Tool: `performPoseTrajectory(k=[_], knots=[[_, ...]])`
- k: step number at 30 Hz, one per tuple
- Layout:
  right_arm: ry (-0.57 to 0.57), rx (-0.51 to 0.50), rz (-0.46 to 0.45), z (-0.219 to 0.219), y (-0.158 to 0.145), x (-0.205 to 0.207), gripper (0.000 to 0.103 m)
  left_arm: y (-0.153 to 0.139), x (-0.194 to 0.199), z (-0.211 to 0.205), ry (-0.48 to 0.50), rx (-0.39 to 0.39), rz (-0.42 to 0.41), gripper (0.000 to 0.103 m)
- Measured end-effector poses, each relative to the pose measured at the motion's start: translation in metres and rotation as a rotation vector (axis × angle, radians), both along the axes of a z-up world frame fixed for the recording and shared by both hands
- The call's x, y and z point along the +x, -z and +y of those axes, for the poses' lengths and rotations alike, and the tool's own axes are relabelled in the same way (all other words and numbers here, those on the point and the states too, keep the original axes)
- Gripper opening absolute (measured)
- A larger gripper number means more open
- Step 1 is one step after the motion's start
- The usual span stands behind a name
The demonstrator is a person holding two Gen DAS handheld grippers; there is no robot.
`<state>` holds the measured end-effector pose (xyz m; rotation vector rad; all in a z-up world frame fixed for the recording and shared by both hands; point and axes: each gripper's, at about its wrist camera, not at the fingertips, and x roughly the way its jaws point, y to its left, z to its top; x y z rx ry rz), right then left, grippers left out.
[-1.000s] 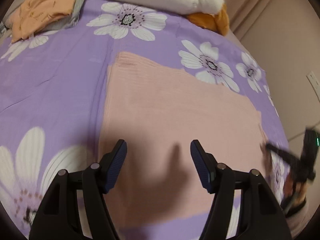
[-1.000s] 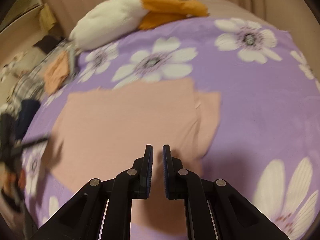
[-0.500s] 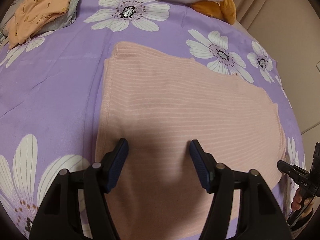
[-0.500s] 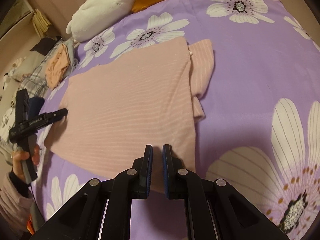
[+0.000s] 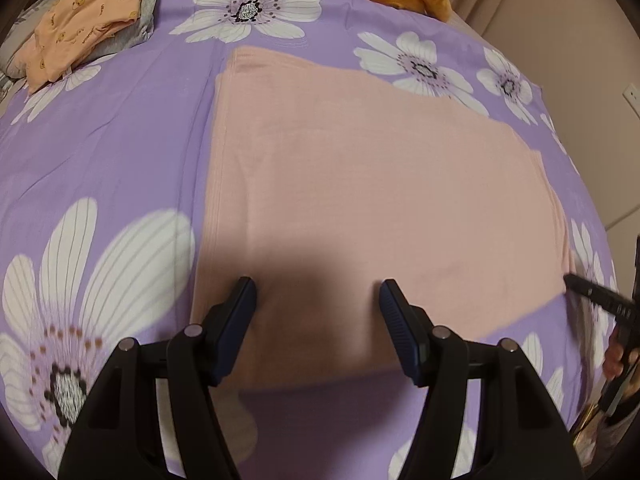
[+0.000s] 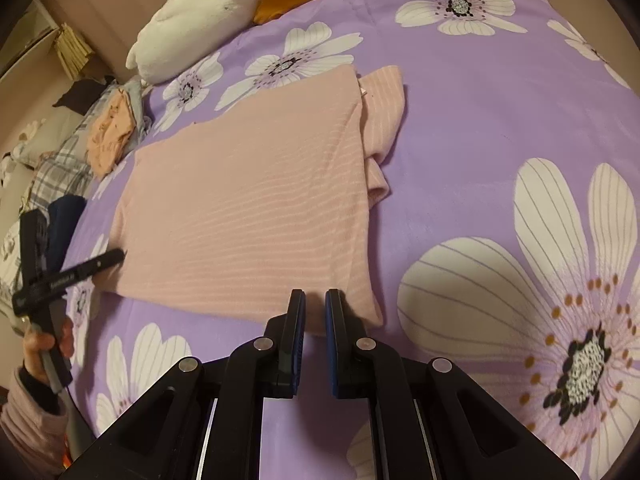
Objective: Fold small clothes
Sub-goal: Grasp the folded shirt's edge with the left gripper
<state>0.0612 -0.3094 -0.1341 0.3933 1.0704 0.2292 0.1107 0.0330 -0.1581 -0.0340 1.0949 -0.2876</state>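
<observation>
- Purple bedspread with big white daisies fills my left wrist view, and the pink ribbed garment lies flat across its middle, partly folded, long axis running from left to right.
- My left gripper stands spread with nothing between the jaws, pointing down over the garment's near hem towards its left corner — the cloth lies straight ahead and just below.
- Off at the bed's far left corner sits a folded orange printed piece; my right gripper shows only as a dark blur at the right edge.
- From the right wrist view, the right gripper is clenched and empty, its tips over the garment's near right corner.
- Only this view shows a sleeve sticking out from under the right side — hidden from the left camera.
- Each hand sits nearest its own near corner, so I judge the coming fold lifts the near hem away from me.
- Left gripper shows here at the garment's left edge.
</observation>
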Motion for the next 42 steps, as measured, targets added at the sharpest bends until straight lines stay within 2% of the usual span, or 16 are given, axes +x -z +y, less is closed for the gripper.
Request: performPoseTrajectory(k=[5, 8, 9, 11, 12, 13, 15, 17, 18, 20, 22, 26, 29, 33, 42], knots=[[0.011, 0.001, 0.008, 0.000, -0.005, -0.003, 0.006, -0.001, -0.020, 0.001, 0.005, 0.009, -0.002, 0.064], [0.005, -0.004, 0.001, 0.002, -0.009, -0.007, 0.007, -0.005, -0.031, 0.005, -0.009, -0.026, 0.010, 0.066], [0.005, -0.004, -0.001, 0.003, -0.011, -0.008, 0.007, -0.006, -0.035, 0.008, -0.020, -0.039, 0.012, 0.068], [0.005, 0.000, -0.008, 0.004, -0.015, -0.010, 0.007, -0.009, -0.041, 0.017, -0.054, -0.083, 0.026, 0.078], [0.004, 0.006, -0.014, 0.005, -0.017, -0.011, 0.007, -0.010, -0.044, 0.024, -0.085, -0.111, 0.033, 0.084], [0.002, 0.014, -0.020, 0.006, -0.019, -0.012, 0.008, -0.011, -0.048, 0.033, -0.120, -0.142, 0.037, 0.084], [-0.003, 0.044, -0.029, 0.008, -0.024, -0.013, 0.018, -0.012, -0.053, 0.046, -0.162, -0.213, 0.051, 0.084], [-0.004, 0.074, -0.041, 0.011, -0.027, -0.013, 0.040, -0.008, -0.058, 0.065, -0.221, -0.327, 0.085, 0.085], [-0.005, 0.088, -0.045, 0.012, -0.028, -0.013, 0.043, -0.005, -0.058, 0.073, -0.240, -0.390, 0.103, 0.086], [-0.016, 0.114, -0.052, 0.019, -0.030, -0.011, 0.046, 0.002, -0.057, 0.086, -0.280, -0.509, 0.131, 0.086], [-0.027, 0.128, -0.049, 0.026, -0.029, -0.007, 0.048, 0.005, -0.057, 0.093, -0.307, -0.593, 0.142, 0.089], [-0.007, 0.250, -0.050, 0.035, -0.022, -0.003, 0.055, 0.012, -0.052, 0.094, -0.318, -0.708, 0.158, 0.091], [-0.001, 0.326, -0.042, 0.042, -0.015, 0.000, 0.055, 0.012, -0.040, 0.090, -0.298, -0.727, 0.172, 0.091], [-0.013, 0.319, -0.033, 0.049, -0.013, 0.001, 0.055, 0.011, -0.022, 0.081, -0.264, -0.737, 0.176, 0.091], [-0.018, 0.331, -0.032, 0.048, -0.008, 0.004, 0.055, 0.011, 0.014, 0.062, -0.273, -0.724, 0.165, 0.091]])
